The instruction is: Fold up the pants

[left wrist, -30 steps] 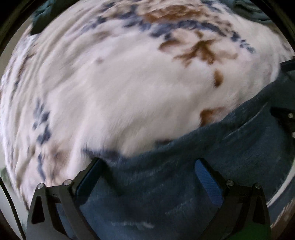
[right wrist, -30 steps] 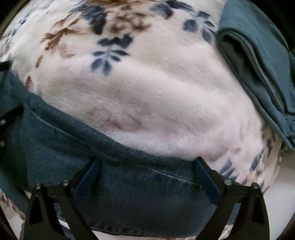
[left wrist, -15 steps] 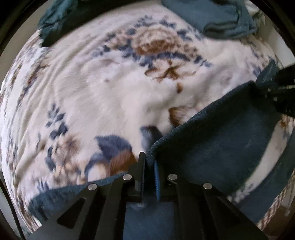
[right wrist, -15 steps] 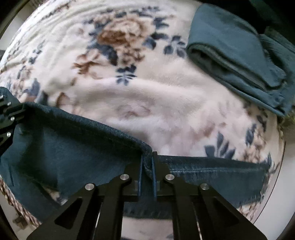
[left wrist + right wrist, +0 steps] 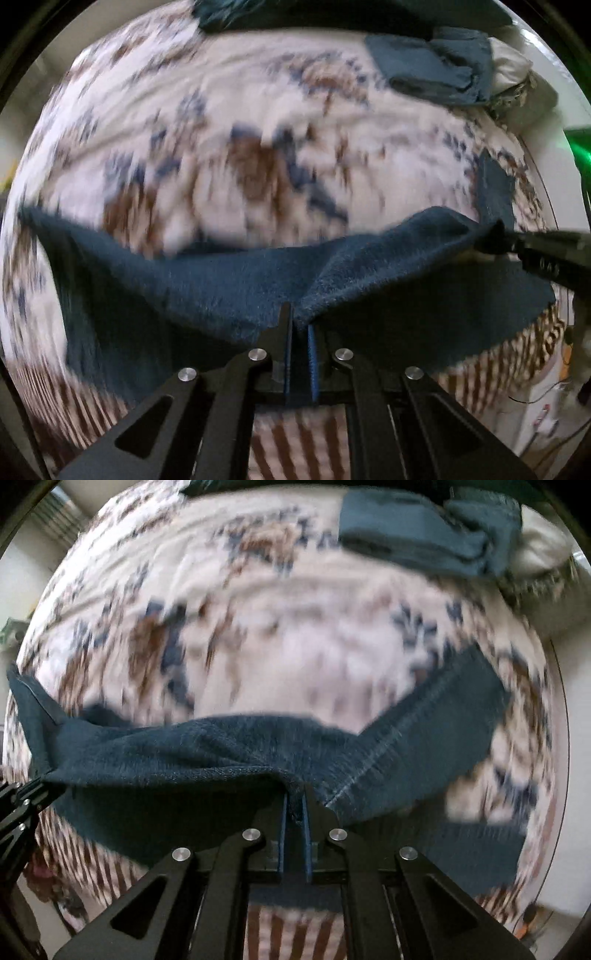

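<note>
Left gripper clamped on the jeans edge; right gripper likewise pinching it. Denim is stretched between the two, lifted off the floral blanket, probably to carry one end over for a fold. Folded teal garment lies far right, well apart.
</note>
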`<control>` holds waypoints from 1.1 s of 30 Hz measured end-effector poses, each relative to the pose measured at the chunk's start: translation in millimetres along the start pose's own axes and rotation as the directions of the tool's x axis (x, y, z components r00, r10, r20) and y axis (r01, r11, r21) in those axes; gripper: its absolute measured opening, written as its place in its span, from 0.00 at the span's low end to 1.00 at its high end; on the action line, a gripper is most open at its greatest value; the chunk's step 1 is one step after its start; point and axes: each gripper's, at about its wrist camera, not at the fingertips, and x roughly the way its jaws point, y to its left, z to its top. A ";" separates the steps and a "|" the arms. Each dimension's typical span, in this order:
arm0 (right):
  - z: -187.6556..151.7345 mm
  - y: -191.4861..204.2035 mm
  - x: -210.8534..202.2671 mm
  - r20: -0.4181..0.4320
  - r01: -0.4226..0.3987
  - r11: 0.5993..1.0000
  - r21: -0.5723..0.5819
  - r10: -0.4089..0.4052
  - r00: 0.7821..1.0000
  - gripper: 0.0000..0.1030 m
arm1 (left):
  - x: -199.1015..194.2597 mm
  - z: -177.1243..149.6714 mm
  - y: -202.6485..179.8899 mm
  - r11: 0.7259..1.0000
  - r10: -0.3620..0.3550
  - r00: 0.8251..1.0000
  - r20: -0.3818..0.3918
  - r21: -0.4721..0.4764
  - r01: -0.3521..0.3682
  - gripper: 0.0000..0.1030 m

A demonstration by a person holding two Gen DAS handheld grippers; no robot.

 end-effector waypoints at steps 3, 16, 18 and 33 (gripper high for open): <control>-41.7 5.0 27.5 -0.071 0.016 1.000 0.004 -0.016 0.997 0.07 | 30.4 -35.1 -0.1 0.999 -0.005 0.996 -0.090 -0.049 0.001 0.04; -83.2 5.8 70.5 -0.223 -0.029 1.000 0.010 0.030 0.974 0.32 | 72.7 -51.7 19.0 0.980 -0.092 0.975 -0.204 -0.191 0.052 0.19; -88.9 -1.6 53.1 -0.221 -0.063 0.996 0.060 0.075 0.972 0.94 | 48.5 -51.0 22.4 0.971 -0.099 0.978 -0.181 -0.234 0.055 0.52; 33.2 -152.2 52.0 -0.072 0.025 0.826 0.563 0.019 0.997 0.97 | 85.7 46.3 20.6 0.955 0.219 0.970 -0.104 -0.179 -0.235 0.95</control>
